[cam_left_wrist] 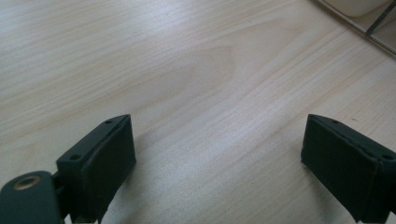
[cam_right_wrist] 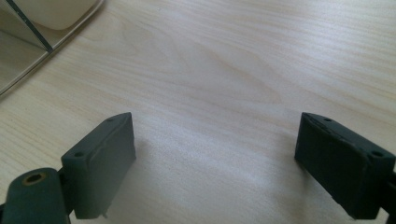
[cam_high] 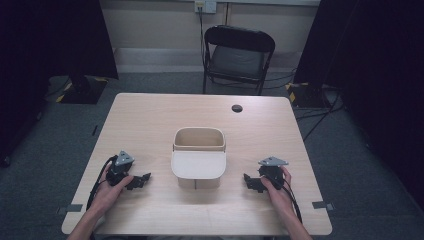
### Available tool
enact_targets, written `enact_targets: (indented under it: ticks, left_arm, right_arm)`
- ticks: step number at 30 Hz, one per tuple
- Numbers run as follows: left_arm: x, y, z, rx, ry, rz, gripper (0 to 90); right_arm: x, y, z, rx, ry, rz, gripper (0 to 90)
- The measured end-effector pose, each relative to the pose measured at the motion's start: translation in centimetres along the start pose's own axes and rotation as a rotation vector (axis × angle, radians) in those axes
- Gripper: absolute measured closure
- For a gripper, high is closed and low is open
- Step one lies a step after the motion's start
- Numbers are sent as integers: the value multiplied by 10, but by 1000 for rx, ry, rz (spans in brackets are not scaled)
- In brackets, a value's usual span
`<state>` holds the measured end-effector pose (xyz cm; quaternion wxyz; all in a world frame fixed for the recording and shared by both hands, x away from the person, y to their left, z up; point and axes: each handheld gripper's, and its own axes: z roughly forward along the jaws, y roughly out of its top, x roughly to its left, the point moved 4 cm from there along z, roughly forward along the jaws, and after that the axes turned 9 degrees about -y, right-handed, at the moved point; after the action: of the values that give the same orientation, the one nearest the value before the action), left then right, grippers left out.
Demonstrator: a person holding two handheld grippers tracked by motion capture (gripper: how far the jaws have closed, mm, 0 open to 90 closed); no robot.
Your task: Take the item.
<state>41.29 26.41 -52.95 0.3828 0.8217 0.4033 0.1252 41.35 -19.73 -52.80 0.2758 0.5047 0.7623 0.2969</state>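
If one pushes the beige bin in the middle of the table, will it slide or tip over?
The beige bin looks like thin plastic, so probably light. Its base seems broad on the smooth table, so it would likely slide rather than tip. The flap lid may swing.

The left gripper point(cam_high: 143, 179) is showing as a compact black block with a grey three-cornered plate point(cam_high: 123, 160) sitting on top of it, and a black cable point(cam_high: 96, 183) is looping out from its rear along the forearm. The right gripper point(cam_high: 248, 180) is looking the same: black body, grey three-cornered plate point(cam_high: 272, 161) on top, black cable point(cam_high: 292, 196) trailing behind it. In the left gripper view each jaw is appearing as a thick, dark rectangular pad point(cam_left_wrist: 112, 158) with small screw holes along its upper edge; a brass-coloured ring point(cam_left_wrist: 26, 182) is sitting in the rounded piece beside the nearer pad. The right gripper view is showing matching pads point(cam_right_wrist: 109, 161) and a matching ring point(cam_right_wrist: 35, 178). The forearms are showing bare, with no sleeves.
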Motion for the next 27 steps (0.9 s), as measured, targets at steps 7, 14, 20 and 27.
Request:
enact_targets:
  ticks: [7, 14, 20, 27]
  left_arm:
    - [0, 0, 0, -3, 1, -1, 92]
    - [1, 0, -2, -5, 13, -13, 146]
    - [-4, 1, -1, -6, 9, -31, 153]
    - [-8, 6, -3, -40, -19, -27, 157]
  right_arm:
    - [0, 0, 0, 0, 0, 0, 116]
    - [0, 0, 0, 0, 0, 0, 116]
    - [0, 0, 0, 0, 0, 0, 116]
    - [0, 0, 0, 0, 0, 0, 116]
